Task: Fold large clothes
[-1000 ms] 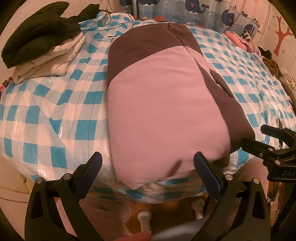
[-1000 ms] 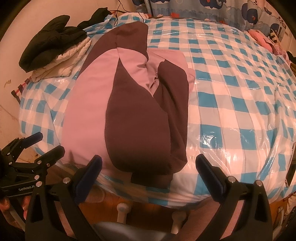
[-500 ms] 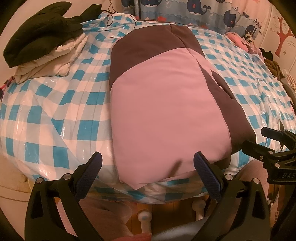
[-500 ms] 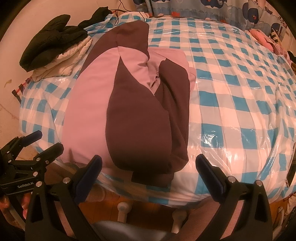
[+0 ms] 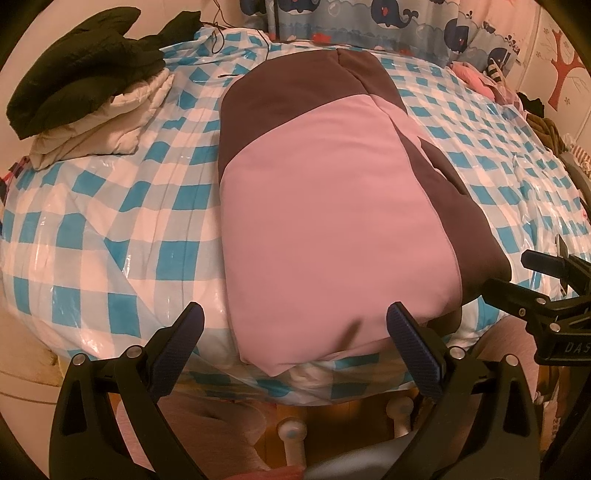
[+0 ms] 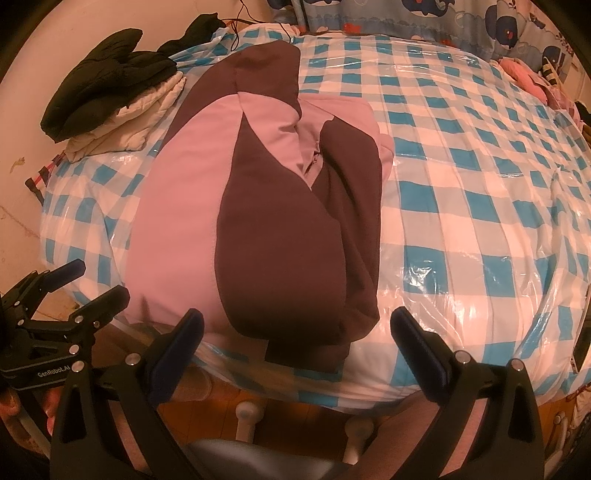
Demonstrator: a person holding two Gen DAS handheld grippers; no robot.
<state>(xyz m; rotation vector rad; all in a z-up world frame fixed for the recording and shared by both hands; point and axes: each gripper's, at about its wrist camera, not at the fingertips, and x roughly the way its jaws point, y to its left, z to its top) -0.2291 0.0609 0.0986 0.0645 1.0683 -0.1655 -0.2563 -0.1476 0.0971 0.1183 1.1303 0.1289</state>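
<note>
A pink and dark brown jacket lies lengthwise on the checked bed, its brown sleeves folded over its right side. Its hem reaches the bed's near edge. My left gripper is open and empty, just short of the pink hem. My right gripper is open and empty, just short of the brown sleeve ends. Each gripper also shows in the other's view, the right one at the jacket's right corner and the left one at its left corner.
The bed has a blue-and-white checked cover under clear plastic. A stack of folded black and white jackets sits at the far left corner. Pink clothes lie at the far right. A whale-print curtain hangs behind.
Both grippers have risen and drawn back a little from the jacket's hem. The jacket has not moved.
</note>
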